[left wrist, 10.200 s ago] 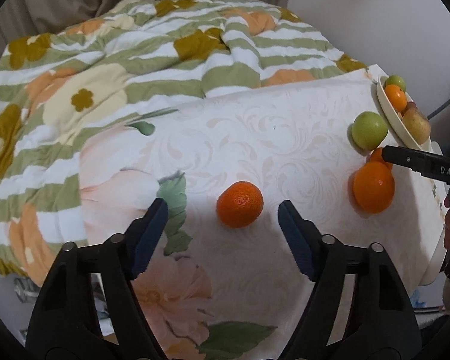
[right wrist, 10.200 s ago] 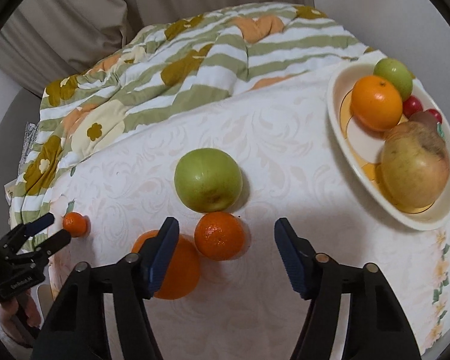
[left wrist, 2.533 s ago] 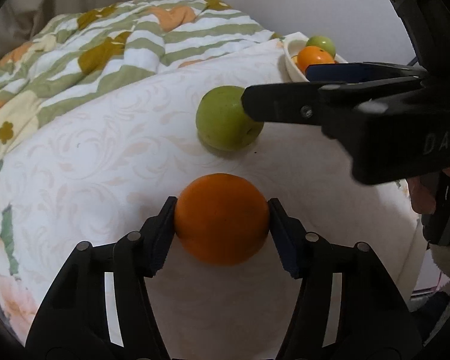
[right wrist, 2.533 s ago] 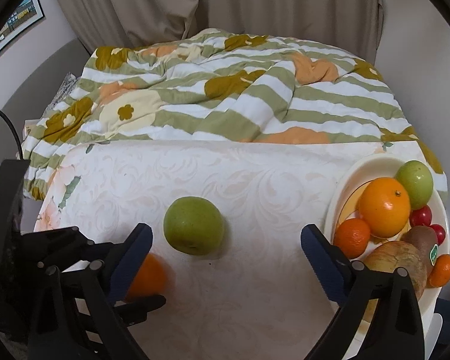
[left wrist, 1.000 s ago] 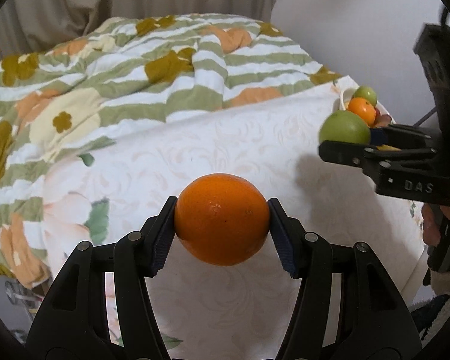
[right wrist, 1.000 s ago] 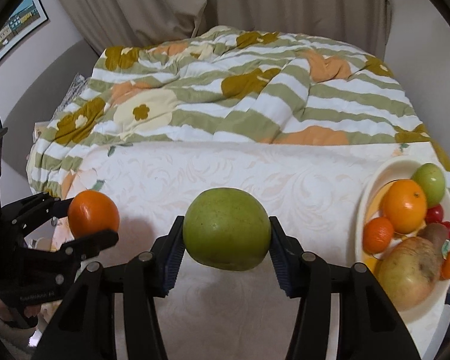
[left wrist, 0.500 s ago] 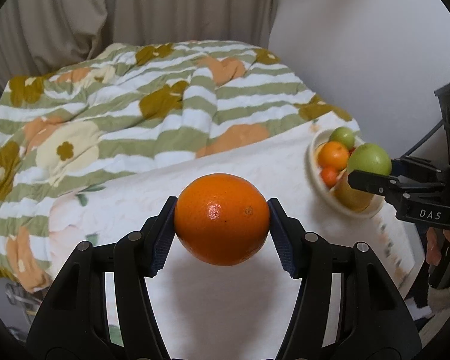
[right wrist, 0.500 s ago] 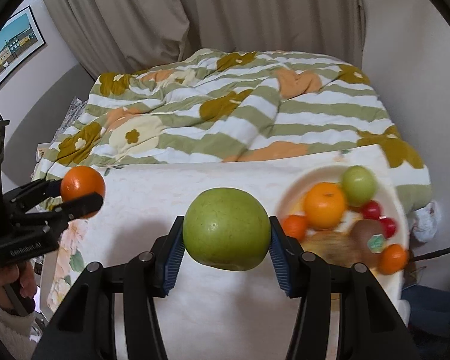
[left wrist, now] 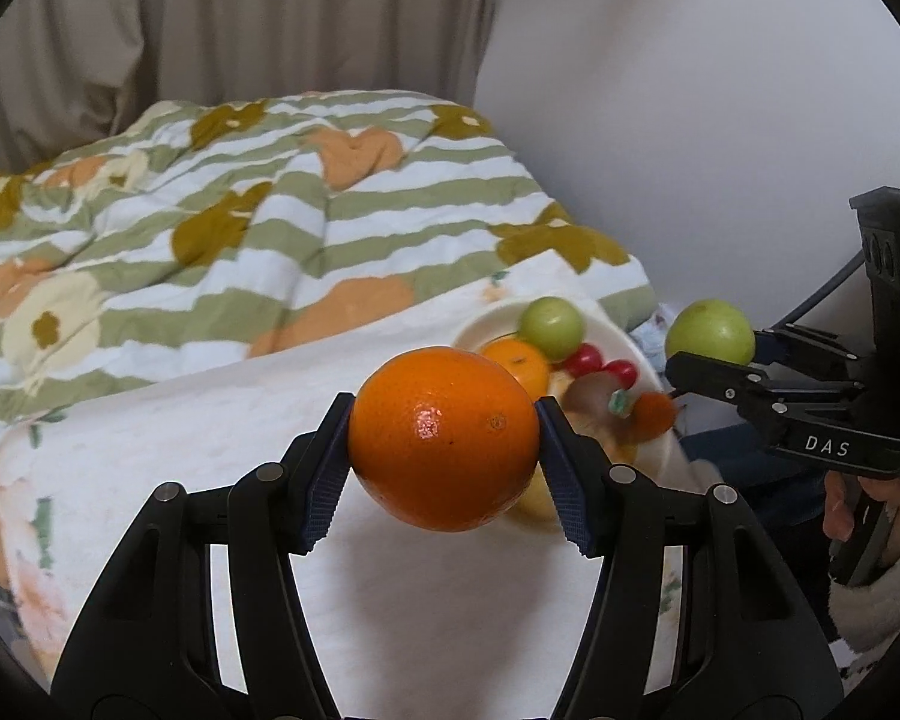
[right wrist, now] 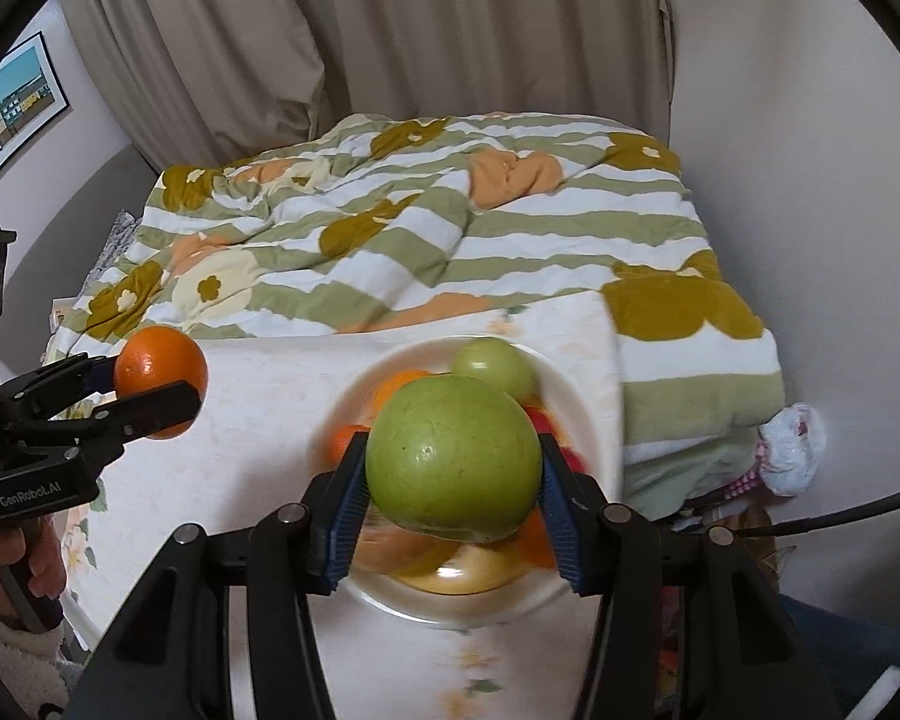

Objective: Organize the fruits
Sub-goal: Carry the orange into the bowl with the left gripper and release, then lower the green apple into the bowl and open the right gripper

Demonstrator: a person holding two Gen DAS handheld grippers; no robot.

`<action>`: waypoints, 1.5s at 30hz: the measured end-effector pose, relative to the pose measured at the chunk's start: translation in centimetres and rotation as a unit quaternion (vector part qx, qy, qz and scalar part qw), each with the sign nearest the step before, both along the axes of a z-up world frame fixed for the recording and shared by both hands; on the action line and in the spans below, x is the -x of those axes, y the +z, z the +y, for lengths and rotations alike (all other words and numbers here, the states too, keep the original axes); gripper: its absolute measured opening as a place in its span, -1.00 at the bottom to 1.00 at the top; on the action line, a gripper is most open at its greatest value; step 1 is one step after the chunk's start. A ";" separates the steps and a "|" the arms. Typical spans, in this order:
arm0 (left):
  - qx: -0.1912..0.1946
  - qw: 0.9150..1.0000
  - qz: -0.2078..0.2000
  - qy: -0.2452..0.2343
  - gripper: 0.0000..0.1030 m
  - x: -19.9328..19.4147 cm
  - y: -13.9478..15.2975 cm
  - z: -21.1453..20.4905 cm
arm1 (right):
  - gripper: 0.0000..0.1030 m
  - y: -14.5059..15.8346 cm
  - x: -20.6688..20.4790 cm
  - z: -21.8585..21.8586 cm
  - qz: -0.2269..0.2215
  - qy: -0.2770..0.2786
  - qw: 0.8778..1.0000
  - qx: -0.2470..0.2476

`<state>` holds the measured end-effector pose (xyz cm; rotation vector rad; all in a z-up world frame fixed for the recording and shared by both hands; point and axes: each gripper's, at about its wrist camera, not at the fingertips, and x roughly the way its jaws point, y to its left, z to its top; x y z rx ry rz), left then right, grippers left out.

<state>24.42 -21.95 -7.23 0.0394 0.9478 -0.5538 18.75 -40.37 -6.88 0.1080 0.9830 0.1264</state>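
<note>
My left gripper (left wrist: 444,459) is shut on a large orange (left wrist: 444,438), held in the air above the white tablecloth (left wrist: 180,438). My right gripper (right wrist: 453,474) is shut on a green apple (right wrist: 453,459), hanging over the white fruit plate (right wrist: 576,396). The plate (left wrist: 486,327) holds another green apple (left wrist: 551,319), an orange (left wrist: 519,363), red cherry tomatoes (left wrist: 582,359) and more fruit, partly hidden behind the held fruit. In the left wrist view the right gripper (left wrist: 708,354) with its apple (left wrist: 711,330) is at the right, beyond the plate. In the right wrist view the left gripper (right wrist: 150,387) with the orange (right wrist: 161,369) is at the left.
A striped green, white and orange quilt (right wrist: 426,228) covers the bed behind the table. Beige curtains (right wrist: 390,30) hang at the back and a white wall (left wrist: 690,90) stands to the right. A bundle of cloth and a black cable (right wrist: 840,510) lie past the table's right edge.
Both grippers have risen and travelled right with their fruit. The plate has come nearer: it now lies just behind the orange and directly under the green apple.
</note>
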 end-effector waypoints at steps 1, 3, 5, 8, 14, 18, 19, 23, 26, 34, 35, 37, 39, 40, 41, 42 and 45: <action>0.001 1.000 0.002 -0.002 0.28 -0.1 -0.2 -0.9 | -0.05 -0.1 0.0 -0.5 0.000 0.001 1.000 0.000; 0.002 1.000 0.005 -0.005 0.28 -0.3 -0.6 -2.3 | -0.05 -0.2 -0.1 -1.6 -0.001 0.001 1.000 0.000; 0.002 1.000 0.008 -0.008 0.28 -0.5 -1.1 -3.8 | -0.05 -0.5 -0.3 -2.9 0.000 0.002 1.000 -0.002; 0.001 1.000 0.013 -0.013 0.28 -0.9 -1.9 -6.0 | -0.05 -0.9 -0.4 -4.2 0.001 0.005 1.000 -0.004; -0.007 0.999 0.024 -0.024 0.28 -1.8 -3.9 -9.7 | -0.05 -2.0 -0.7 -6.4 0.006 0.010 1.000 -0.006; -0.021 0.999 0.029 -0.030 0.28 -2.2 -5.1 -11.3 | -0.05 -2.7 -0.7 -7.5 0.011 0.011 1.000 -0.011; -0.026 0.999 0.029 -0.031 0.28 -2.3 -5.5 -11.8 | -0.05 -2.8 -0.7 -7.7 0.012 0.011 1.000 -0.012; -0.043 0.998 0.026 -0.036 0.29 -2.2 -6.0 -12.8 | -0.05 -3.1 -0.6 -8.6 0.015 0.011 1.000 -0.015; -0.055 0.998 0.025 -0.035 0.29 -2.2 -6.5 -13.4 | -0.05 -3.2 -0.6 -9.1 0.015 0.010 1.000 -0.018; -0.057 0.998 -0.010 -0.025 1.00 -1.6 -5.3 -12.9 | -0.05 -2.6 -0.1 -9.0 0.009 0.000 1.000 -0.017; -0.049 0.998 -0.011 -0.026 1.00 -1.5 -5.0 -12.6 | -0.06 -2.3 0.1 -8.9 0.007 -0.002 1.000 -0.016; -0.040 0.999 -0.009 -0.021 1.00 -1.4 -4.2 -11.5 | -0.05 -1.8 0.5 -8.5 0.004 -0.005 1.000 -0.015; -0.040 0.999 -0.010 -0.014 1.00 -1.3 -3.6 -10.4 | -0.05 -1.3 0.8 -7.9 0.000 -0.005 1.000 -0.014; -0.040 0.999 -0.011 -0.008 1.00 -1.2 -3.2 -9.6 | -0.05 -1.1 1.0 -7.6 -0.002 -0.005 1.000 -0.014; -0.040 0.999 -0.011 -0.004 1.00 -1.0 -3.0 -9.1 | -0.05 -0.9 1.2 -7.2 -0.003 -0.004 1.000 -0.013; -0.041 0.999 -0.012 0.002 1.00 -0.9 -2.6 -8.3 | -0.05 -0.8 1.2 -6.9 -0.004 -0.003 1.000 -0.014; -0.045 0.999 -0.013 0.020 1.00 -0.4 -1.8 -5.8 | -0.05 -0.5 1.6 -5.5 -0.006 0.005 1.000 -0.015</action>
